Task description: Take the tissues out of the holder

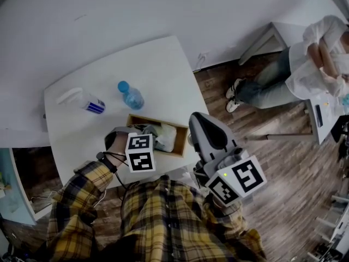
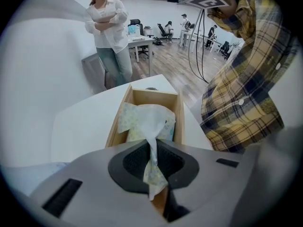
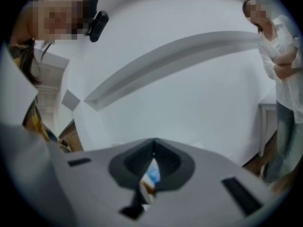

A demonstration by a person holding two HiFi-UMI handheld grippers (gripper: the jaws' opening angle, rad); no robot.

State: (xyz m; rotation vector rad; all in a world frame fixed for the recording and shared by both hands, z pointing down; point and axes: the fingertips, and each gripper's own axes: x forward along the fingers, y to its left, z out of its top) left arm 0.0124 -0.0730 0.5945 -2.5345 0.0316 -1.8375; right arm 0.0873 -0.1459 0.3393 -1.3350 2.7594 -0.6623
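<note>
Left tool pinching a tissue over the holder

Its jaws are pressed together on a drawn-up peak of tissue, and the rest lies bunched in the wooden holder on the worktop. Soft, light and probably easy to tear, so grip the gathered peak, not a thin edge. The right tool is closed on nothing.

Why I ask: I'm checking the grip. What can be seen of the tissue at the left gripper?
The tissue is thin, soft white paper with a faint pale print, pulled up from the pack in the open wooden holder into a narrow twisted strip. Its lower part bunches in the holder; its upper end is pinched between the dark fingers of the left gripper, a ragged tip hanging past them.
</note>
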